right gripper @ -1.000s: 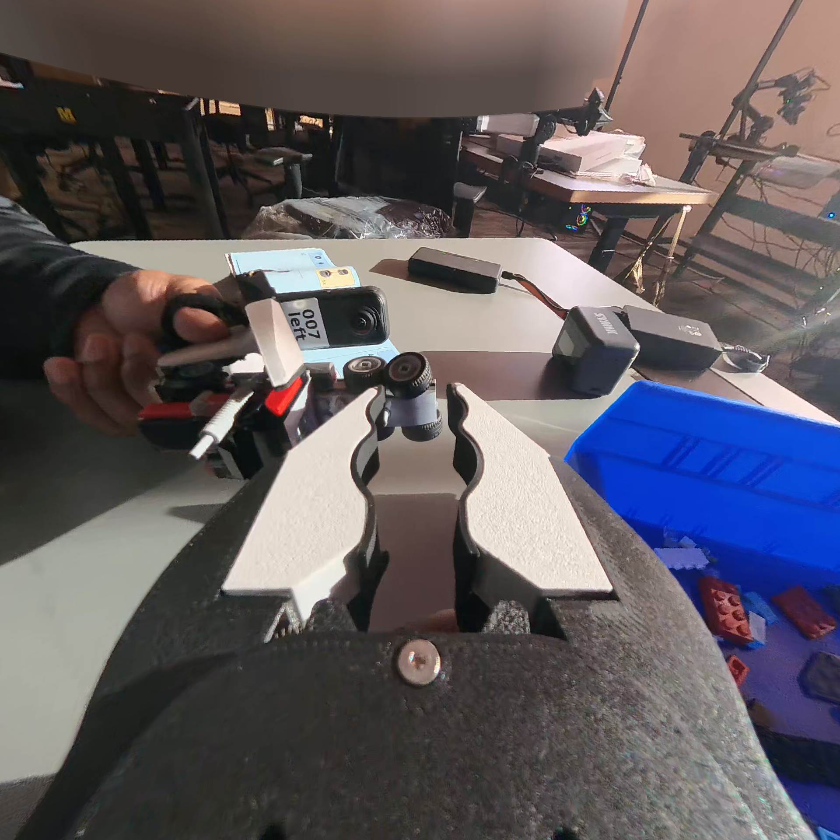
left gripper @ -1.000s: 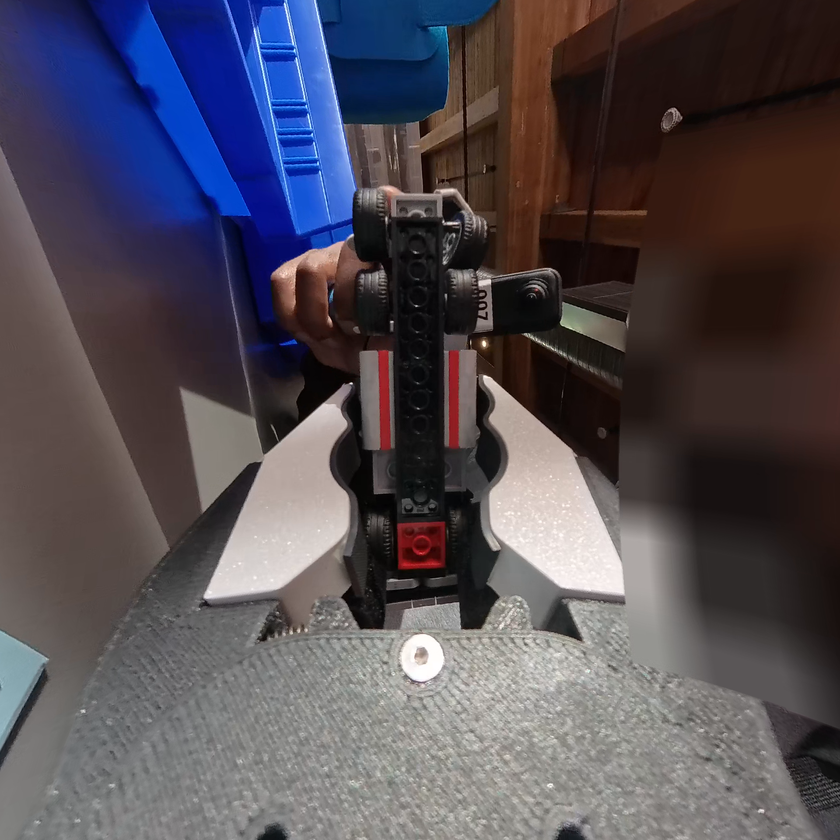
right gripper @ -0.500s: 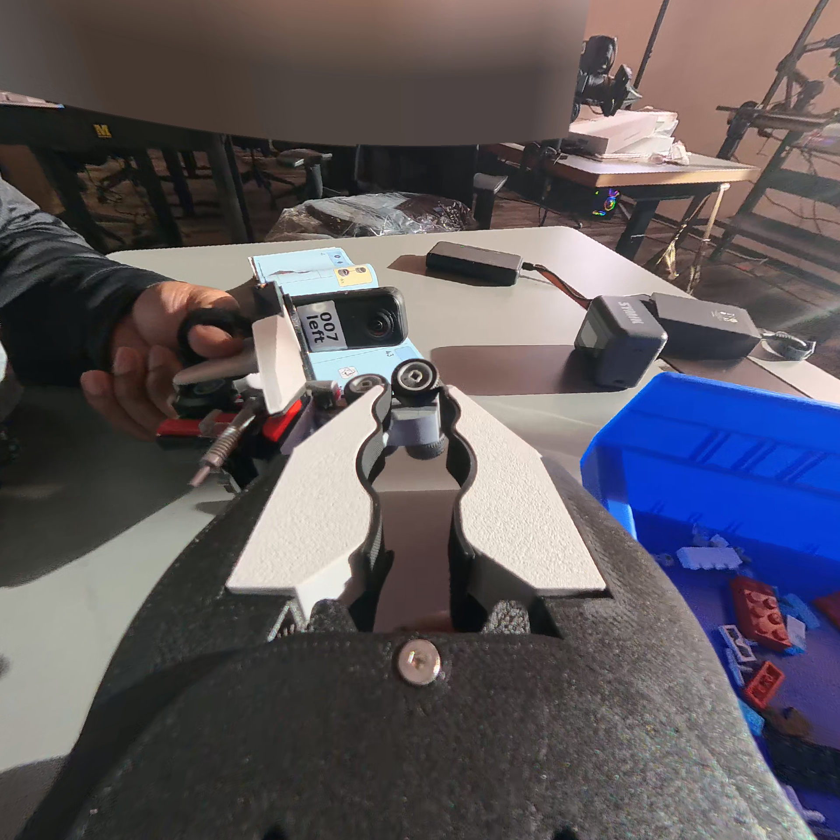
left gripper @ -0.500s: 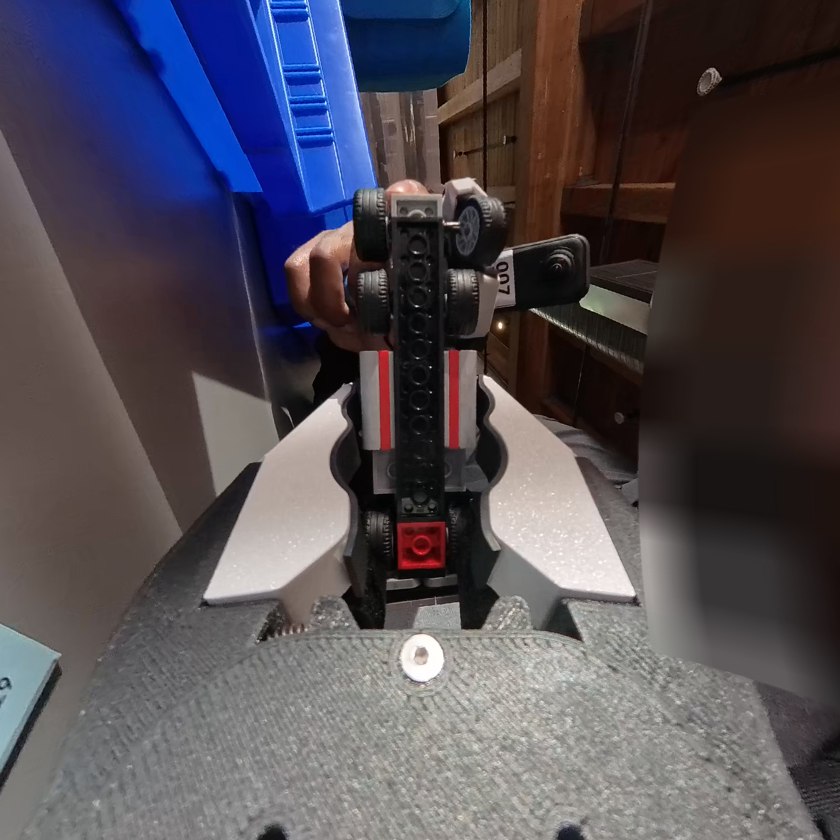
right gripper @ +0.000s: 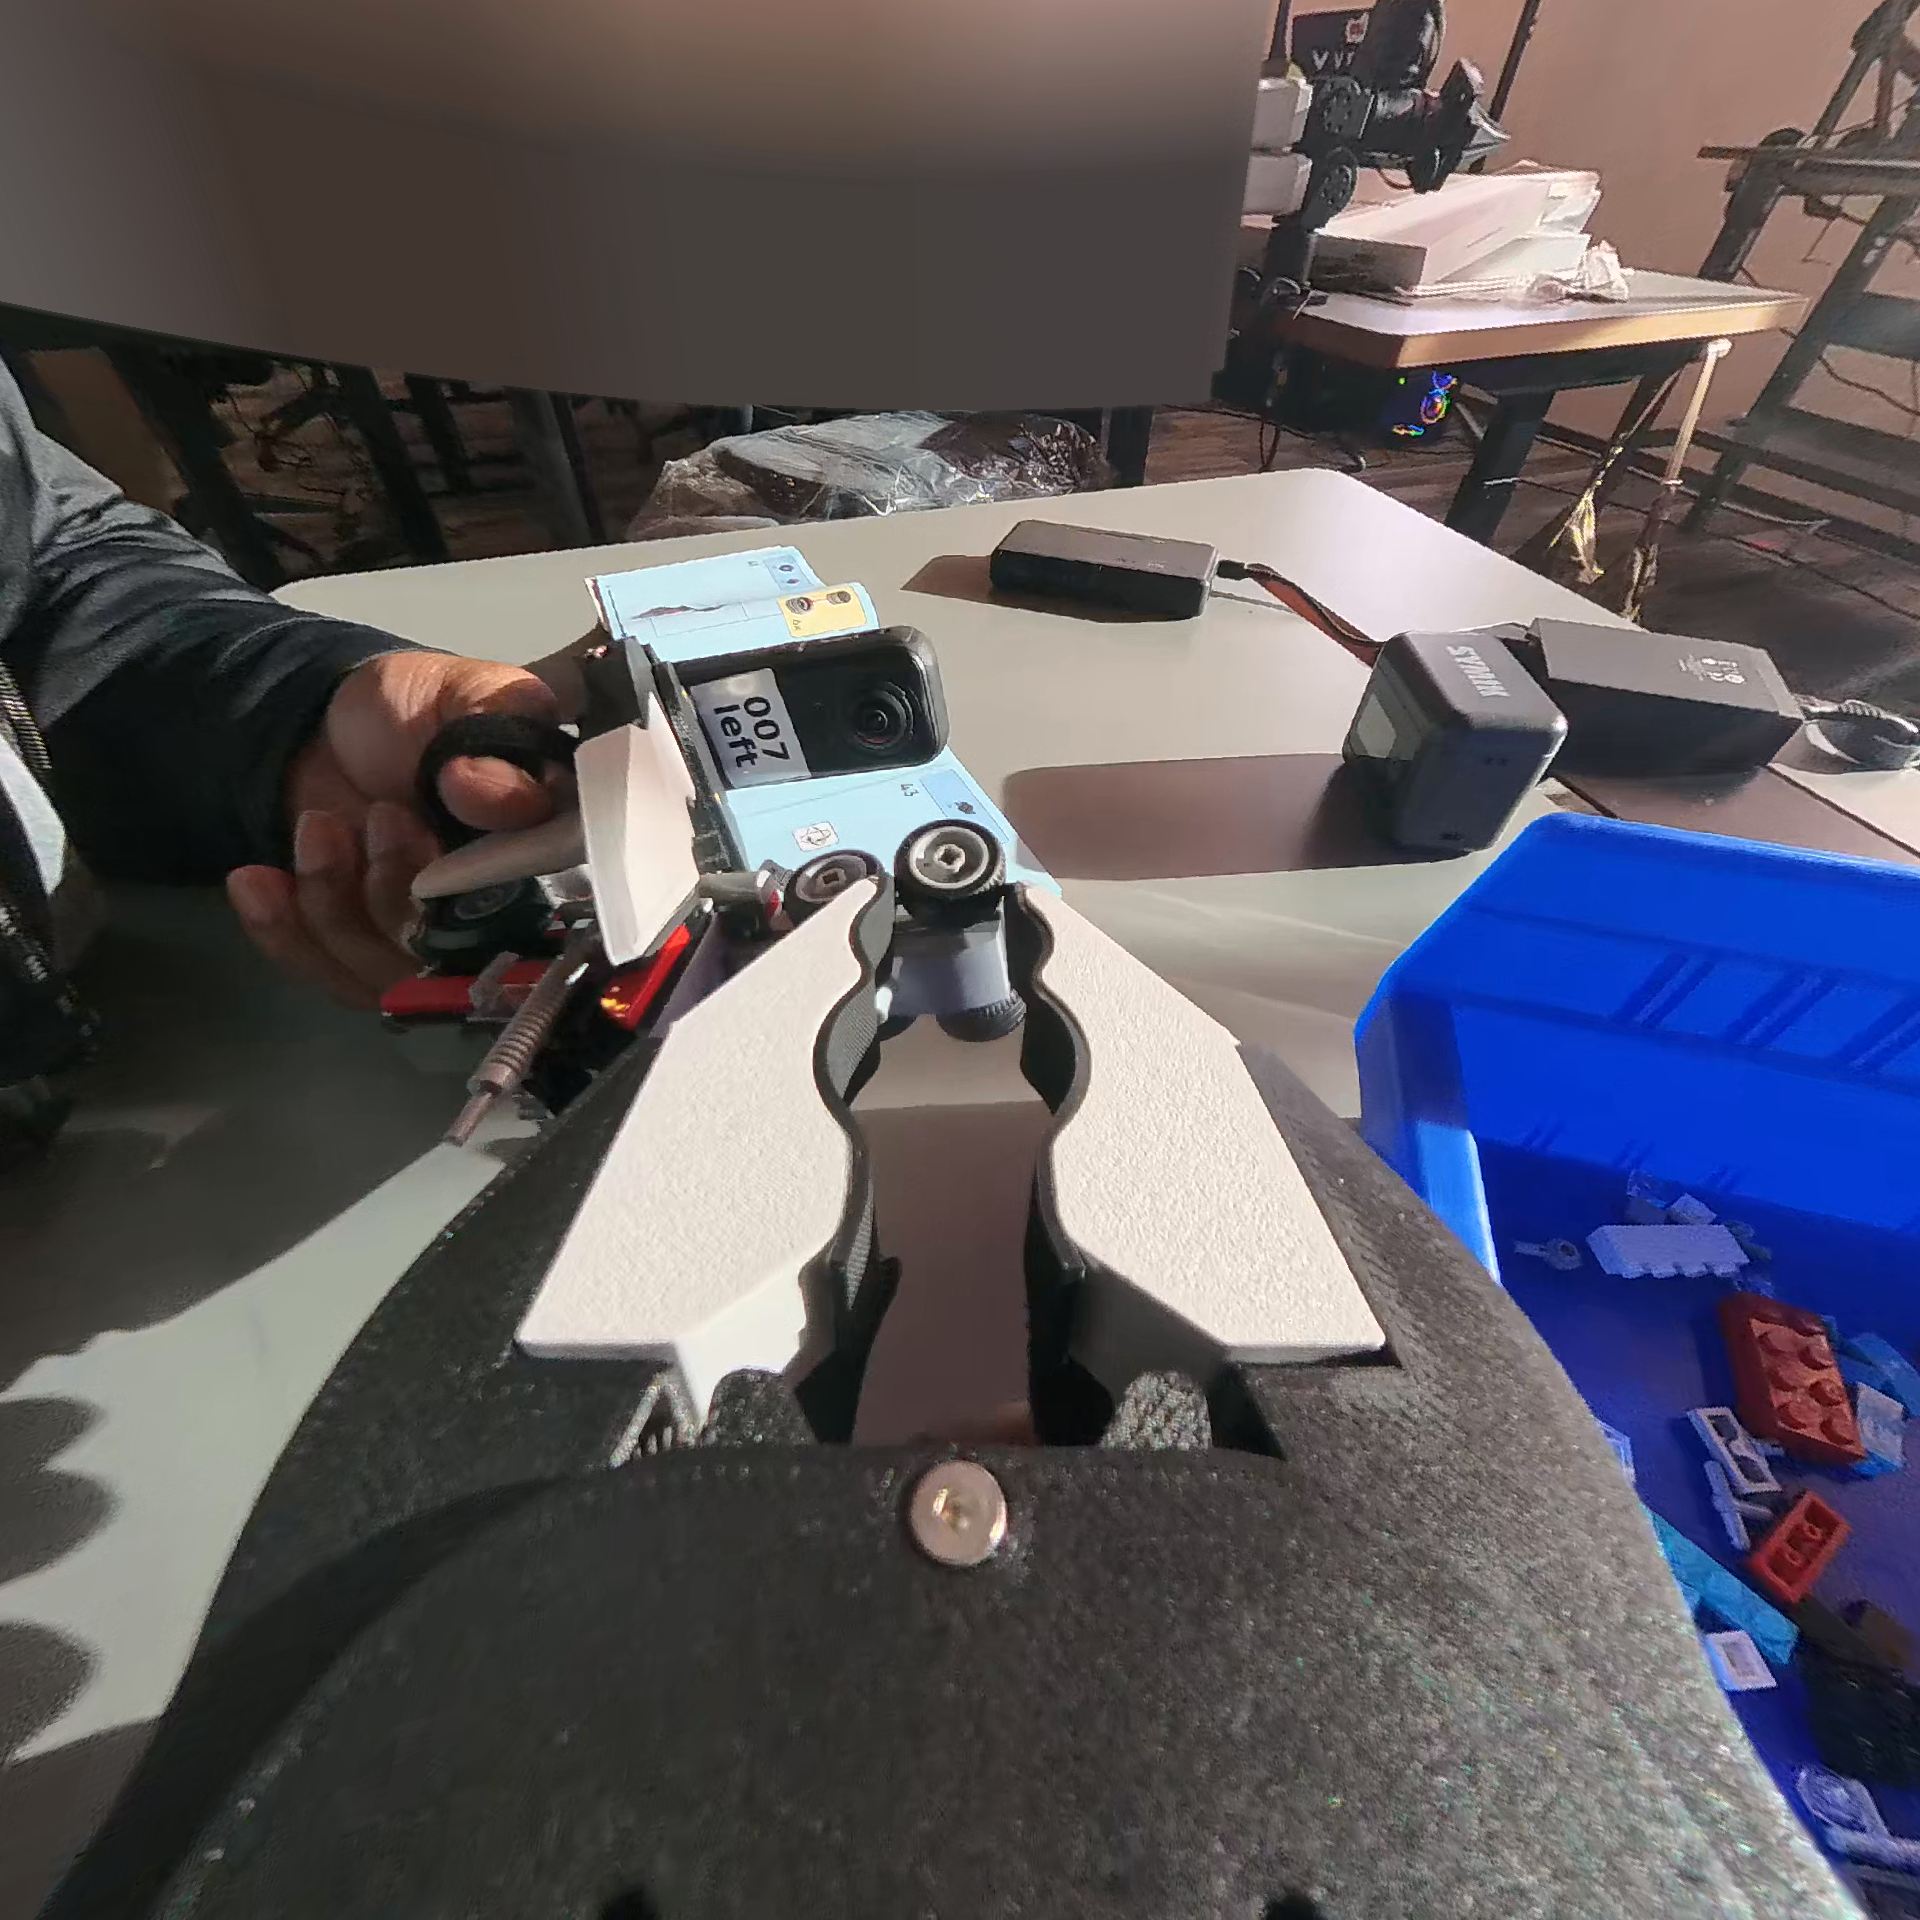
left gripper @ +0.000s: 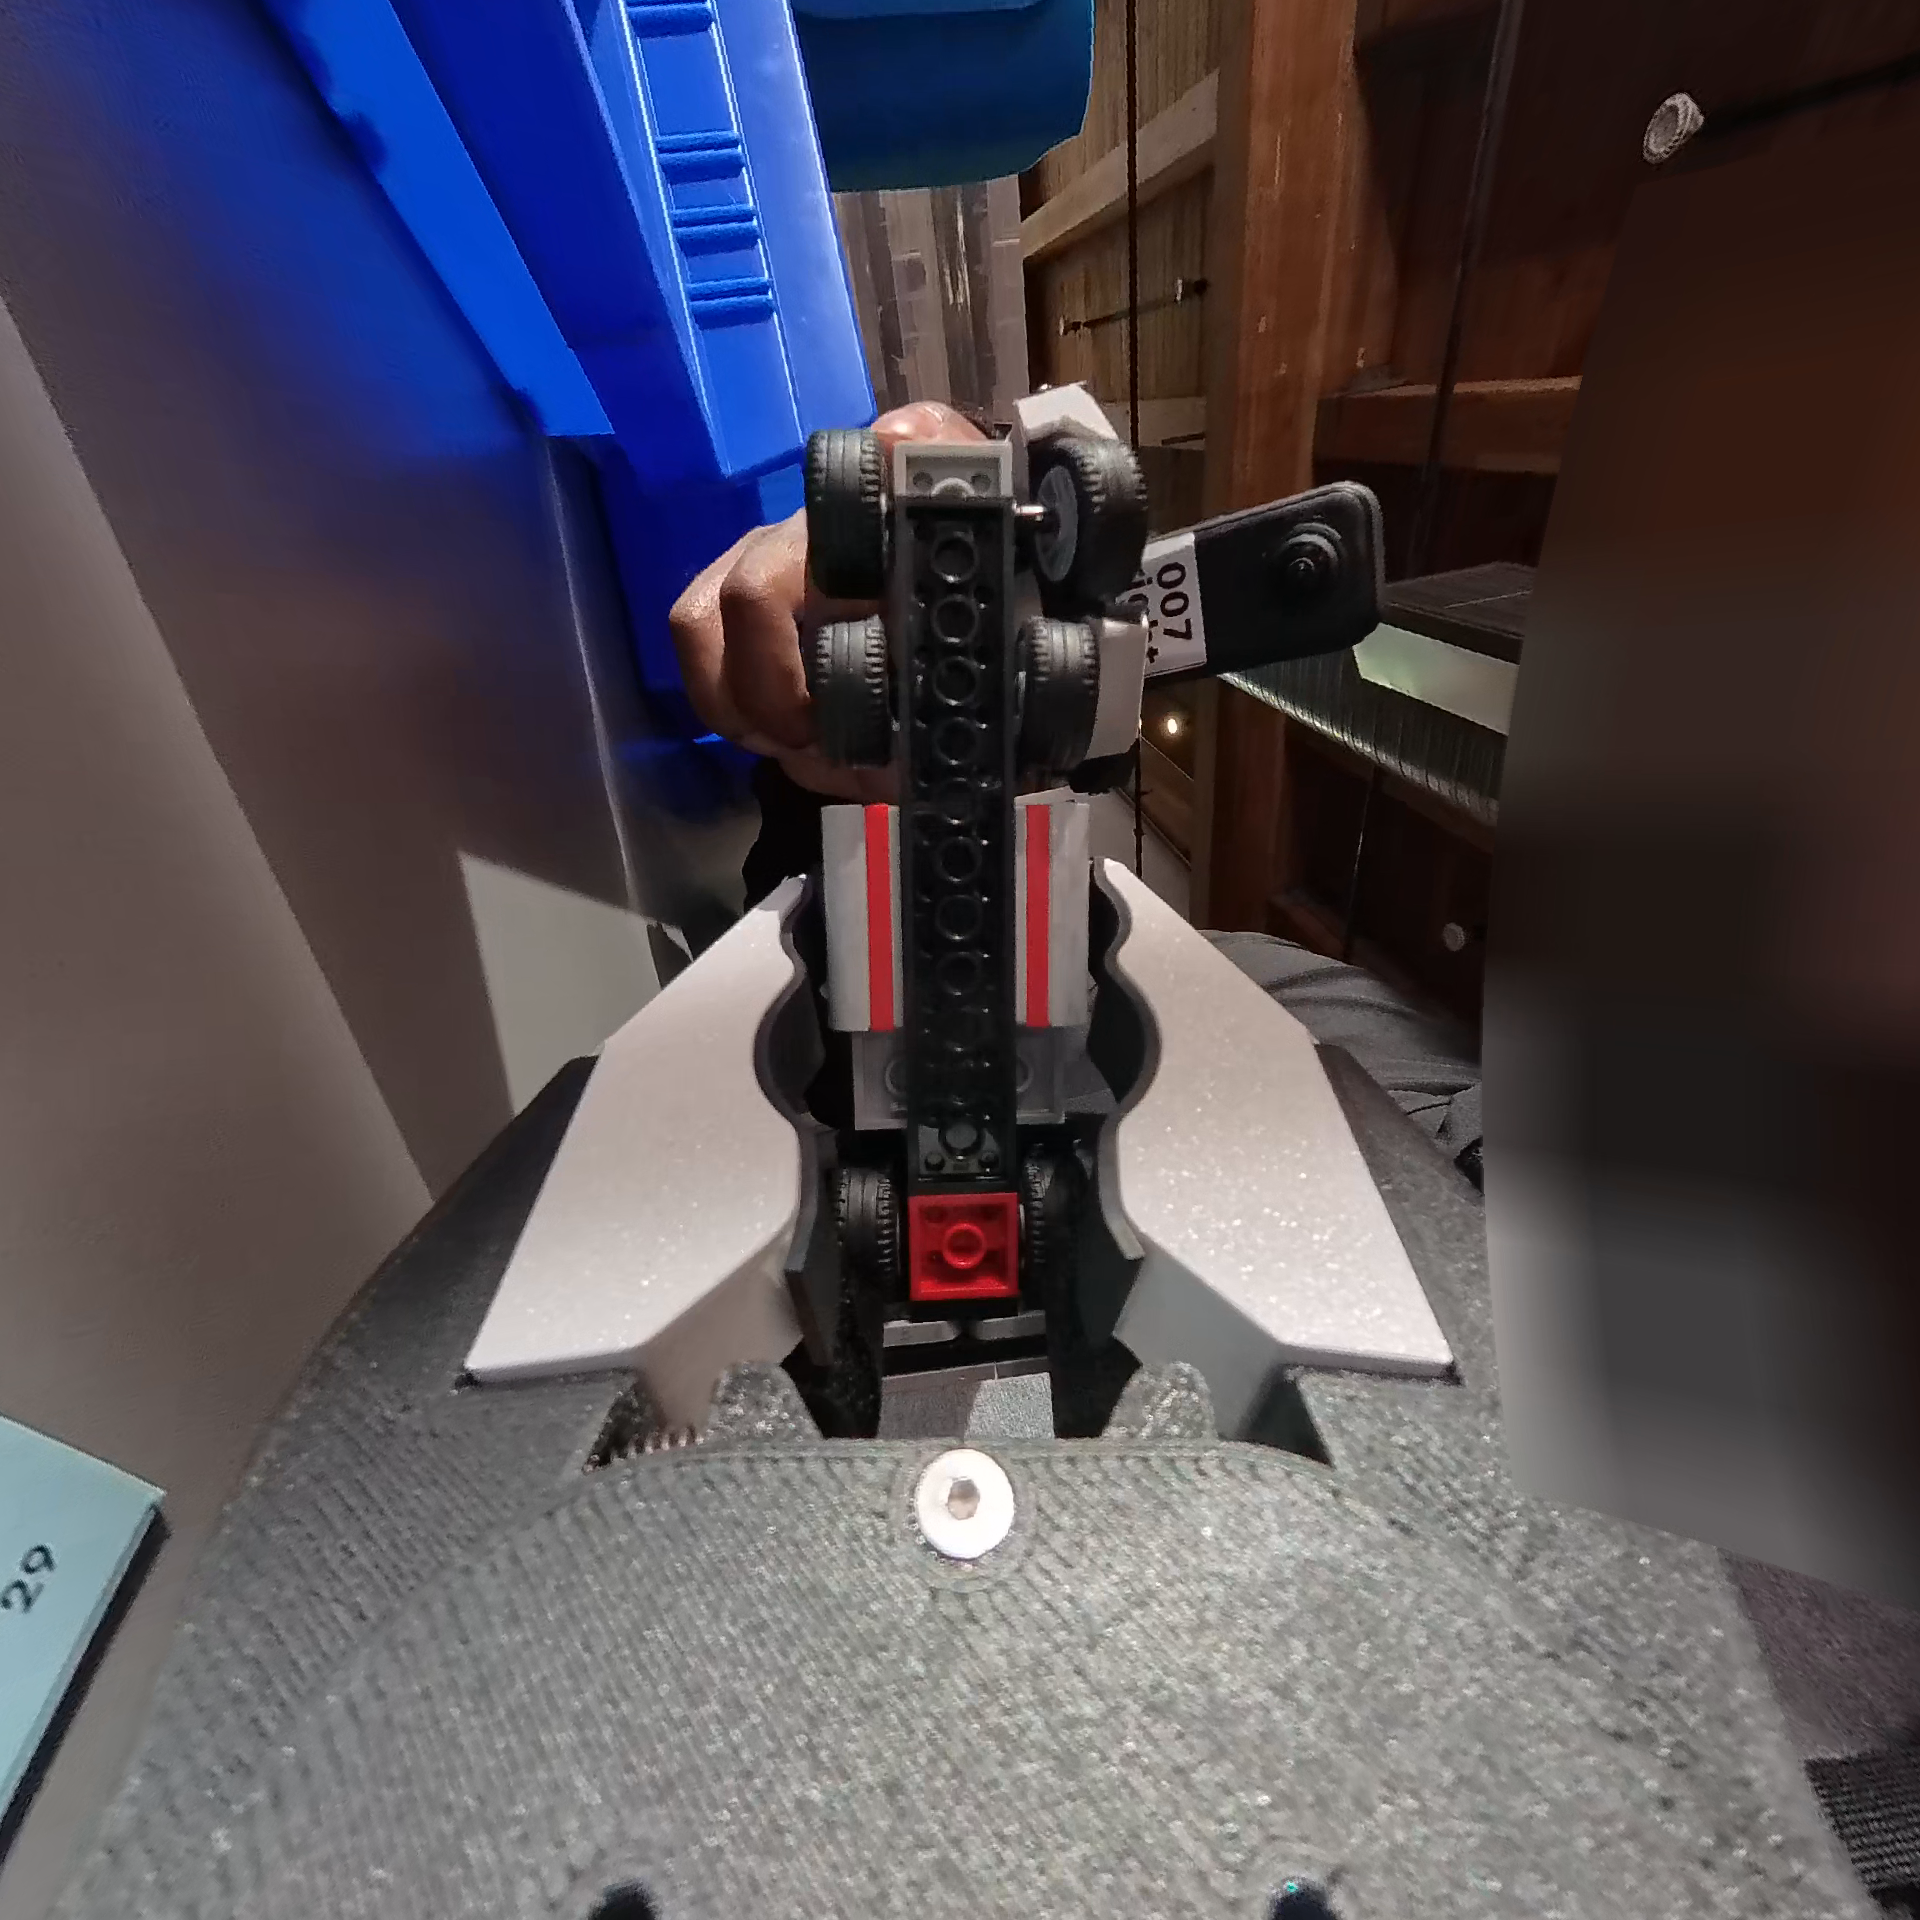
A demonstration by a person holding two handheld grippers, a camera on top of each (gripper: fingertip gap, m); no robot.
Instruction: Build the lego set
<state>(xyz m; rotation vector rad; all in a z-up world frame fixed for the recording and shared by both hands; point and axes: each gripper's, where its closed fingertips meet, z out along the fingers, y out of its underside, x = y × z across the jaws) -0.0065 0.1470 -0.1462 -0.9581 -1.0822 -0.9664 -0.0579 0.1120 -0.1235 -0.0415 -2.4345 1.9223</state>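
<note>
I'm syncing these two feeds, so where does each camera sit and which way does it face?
Left wrist view: on the left gripper, looking along its jaws, shut on the lego truck; a hand shows beyond.
Right wrist view: on the right gripper, facing across the table, jaws around a wheel piece; the other hand shows.
Shared: the truck, the blue bin.
</note>
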